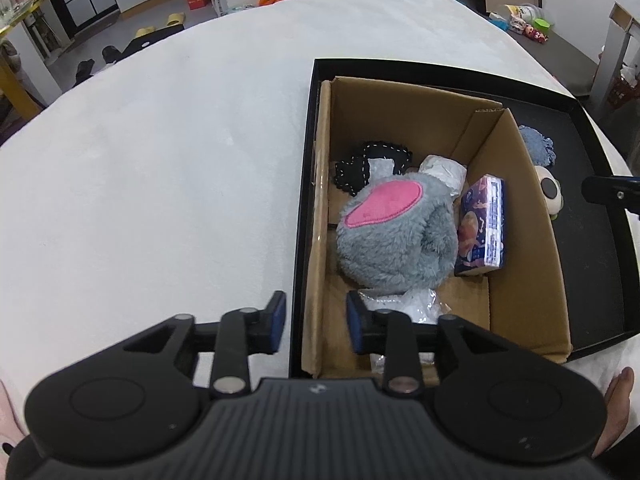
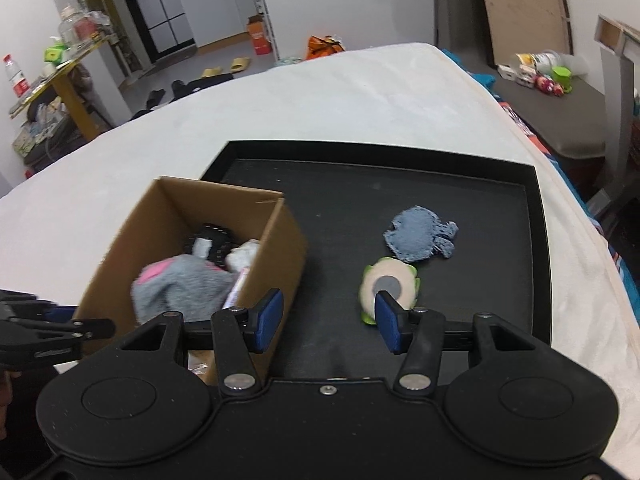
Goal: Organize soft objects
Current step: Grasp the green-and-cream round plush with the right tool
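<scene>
Soft objects sit partly inside a cardboard box and partly on the black tray that carries it, all on a white tabletop. No earlier view is given, so only the present layout is told.

At the left, the left hand-held gripper hangs over the box's near-left corner, its blue pads apart with nothing between them; one pad lies outside the box wall, the other inside, just above a clear plastic bag. Behind that bag lies a grey plush toy with a pink patch. A black stitched fabric piece is at the back, a white crumpled wrapper beside it, and a small printed packet stands against the box's right wall; its print is too small to read.

Right of the box, on the bare tray, rest a blue denim piece and, nearer, a round cream-and-green toy with a grey disc. The two are close together. The right hand-held gripper hovers with jaws moderately wide and empty; its right pad overlaps the round toy in view, and whether it touches I cannot tell.
</scene>
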{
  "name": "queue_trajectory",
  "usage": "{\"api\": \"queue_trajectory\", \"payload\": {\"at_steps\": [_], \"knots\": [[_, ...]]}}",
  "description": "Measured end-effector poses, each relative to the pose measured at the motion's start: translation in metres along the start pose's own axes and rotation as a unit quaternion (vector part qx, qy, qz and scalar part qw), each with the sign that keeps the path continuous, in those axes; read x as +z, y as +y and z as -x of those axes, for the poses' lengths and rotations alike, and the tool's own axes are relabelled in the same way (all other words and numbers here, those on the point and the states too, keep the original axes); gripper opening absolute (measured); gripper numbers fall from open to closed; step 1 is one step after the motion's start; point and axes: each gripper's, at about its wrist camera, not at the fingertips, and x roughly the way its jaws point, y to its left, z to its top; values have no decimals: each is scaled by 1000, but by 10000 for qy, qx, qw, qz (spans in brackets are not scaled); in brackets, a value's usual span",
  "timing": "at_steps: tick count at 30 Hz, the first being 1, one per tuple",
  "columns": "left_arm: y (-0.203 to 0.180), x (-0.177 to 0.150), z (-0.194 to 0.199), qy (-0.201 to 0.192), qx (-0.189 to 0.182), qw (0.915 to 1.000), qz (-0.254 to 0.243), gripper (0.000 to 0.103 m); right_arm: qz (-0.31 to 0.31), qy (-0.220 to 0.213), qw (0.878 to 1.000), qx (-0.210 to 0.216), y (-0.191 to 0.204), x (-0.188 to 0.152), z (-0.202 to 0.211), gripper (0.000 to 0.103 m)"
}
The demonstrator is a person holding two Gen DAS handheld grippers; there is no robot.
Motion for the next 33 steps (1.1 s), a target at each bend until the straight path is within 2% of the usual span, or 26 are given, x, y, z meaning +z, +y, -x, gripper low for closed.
{"api": "queue_trajectory", "payload": {"at_steps": [7,26,28,30,31,33], "knots": [[-5,5,-3,-11,206,9997,-117,46,-410,-30,9991,-99,-23,-15,-26,52],[-27,14,-19,167,709,9968,-334,47,-400,129,9988,-265,-42,-22,-74,52],[-27,14,-18,167,721,9967,-338,47,-367,145,9989,-243,-42,-24,-77,49],[-27,13,-18,173,737,9966,-328,47,-327,224,9990,-221,-42,-25,-80,34],[-27,13,-18,174,735,9966,-324,47,-310,251,9989,-247,-43,-27,-81,33],[-27,13,-17,176,735,9967,-311,47,-293,227,9991,-217,-43,-28,-78,23]]}}
